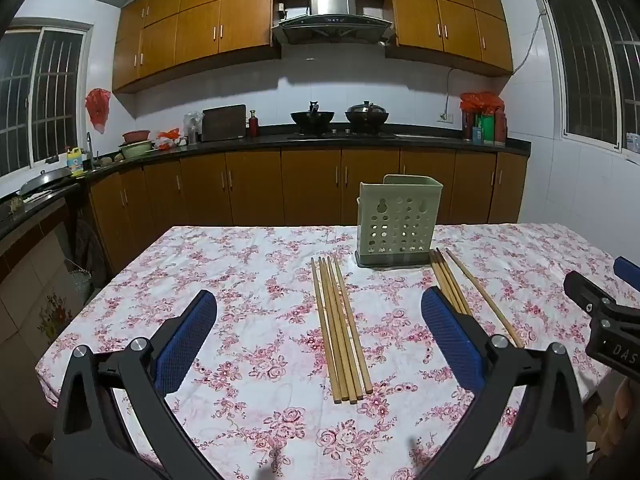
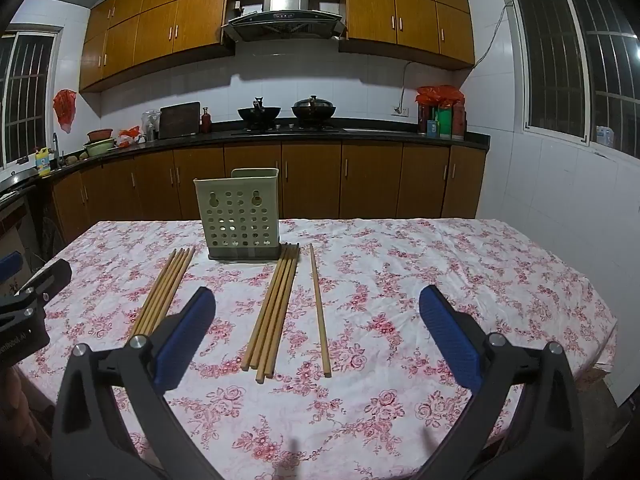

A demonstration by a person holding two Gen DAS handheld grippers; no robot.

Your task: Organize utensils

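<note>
A pale green perforated utensil holder (image 1: 398,222) stands upright on the flowered tablecloth (image 1: 240,280); it also shows in the right wrist view (image 2: 240,216). A left bundle of several wooden chopsticks (image 1: 340,328) lies in front of my left gripper (image 1: 318,312), which is open and empty above the table. A right bundle (image 2: 276,312) and a single chopstick (image 2: 319,312) lie in front of my right gripper (image 2: 316,308), also open and empty. The left bundle shows in the right wrist view (image 2: 164,292), partly hidden by a finger.
The table's near edge is just below both grippers. The right gripper's body (image 1: 604,316) shows at the right edge of the left wrist view. Kitchen cabinets and a counter with woks (image 1: 340,118) stand behind the table.
</note>
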